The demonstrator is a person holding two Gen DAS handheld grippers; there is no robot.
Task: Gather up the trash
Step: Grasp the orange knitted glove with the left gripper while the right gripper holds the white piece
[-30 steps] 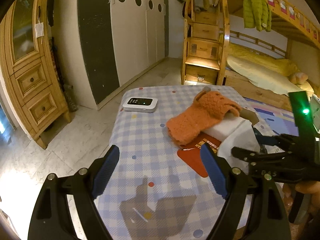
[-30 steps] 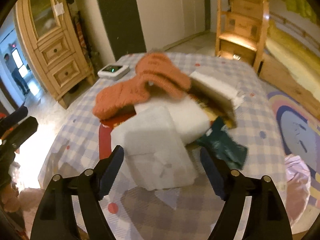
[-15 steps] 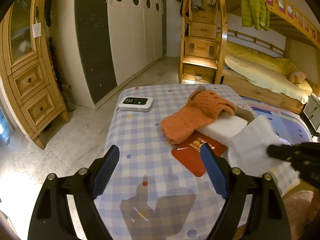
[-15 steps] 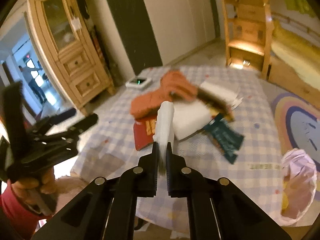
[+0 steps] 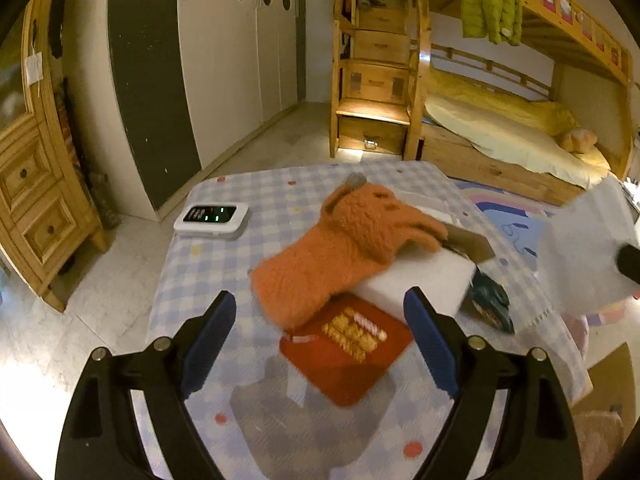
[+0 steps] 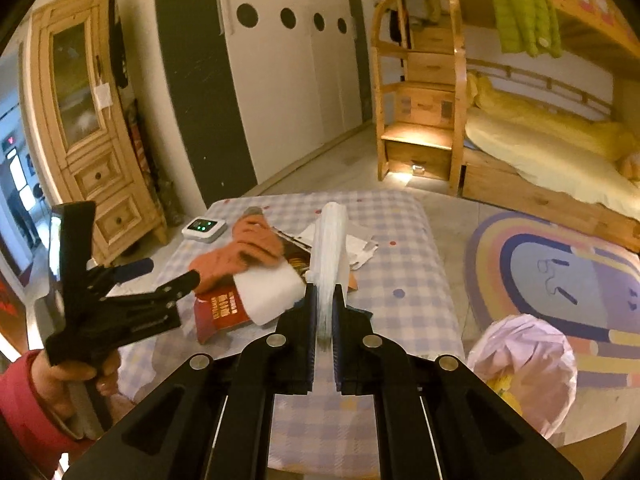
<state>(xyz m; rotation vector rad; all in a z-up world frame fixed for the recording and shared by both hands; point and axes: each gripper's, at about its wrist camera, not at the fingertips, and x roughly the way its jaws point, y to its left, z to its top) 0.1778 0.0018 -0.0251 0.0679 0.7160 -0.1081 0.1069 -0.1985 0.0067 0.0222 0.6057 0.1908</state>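
Note:
My right gripper (image 6: 323, 320) is shut on a thin white foam sheet (image 6: 329, 252) and holds it upright above the near edge of the checked table (image 6: 404, 280); the sheet also shows at the right of the left wrist view (image 5: 584, 256). My left gripper (image 5: 320, 336) is open and empty above the table's near side, over a red snack packet (image 5: 344, 344). It shows in the right wrist view (image 6: 160, 280). On the table lie a white foam block (image 5: 420, 280), a dark green wrapper (image 5: 490, 306) and white paper scraps (image 6: 360, 246).
An orange fuzzy sock (image 5: 344, 252) lies over the foam block. A white device with green lights (image 5: 211, 218) sits at the table's far left. A pink-lined trash bag (image 6: 528, 360) stands on the floor right of the table. Cabinet, wardrobe and bunk bed surround.
My right gripper closed on the foam sheet and lifted it off the pile, carrying it back and to the right. My left gripper moved forward over the table.

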